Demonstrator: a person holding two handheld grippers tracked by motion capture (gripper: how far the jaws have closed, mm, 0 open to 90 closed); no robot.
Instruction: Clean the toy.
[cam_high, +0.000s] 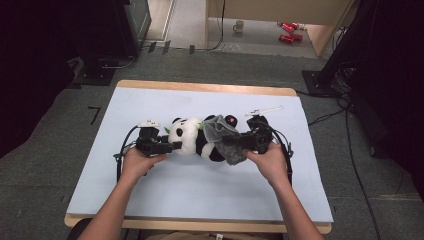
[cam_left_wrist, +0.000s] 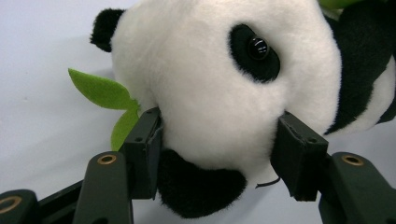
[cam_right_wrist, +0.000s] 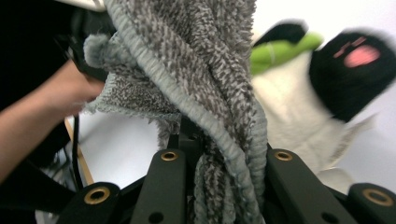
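A black-and-white panda plush (cam_high: 186, 134) lies on its side in the middle of the pale blue mat (cam_high: 150, 190). My left gripper (cam_high: 172, 146) is shut on its head. In the left gripper view the two pads press into the white fur of the panda's head (cam_left_wrist: 219, 93) from both sides, and a green felt leaf (cam_left_wrist: 100, 88) sticks out at the left. My right gripper (cam_high: 227, 142) is shut on a grey fuzzy cloth (cam_high: 222, 131) that drapes over the panda's body. The cloth (cam_right_wrist: 210, 79) rises bunched from between the right gripper's (cam_right_wrist: 224, 158) jaws, with the panda's pink-padded black paw (cam_right_wrist: 355, 65) behind it.
A thin white strip (cam_high: 264, 110) lies on the mat behind the right gripper. The wooden table edge (cam_high: 200, 87) runs along the far side. On the floor beyond stand a mug (cam_high: 239, 26) and red cans (cam_high: 289, 31). Dark equipment stands flank the table.
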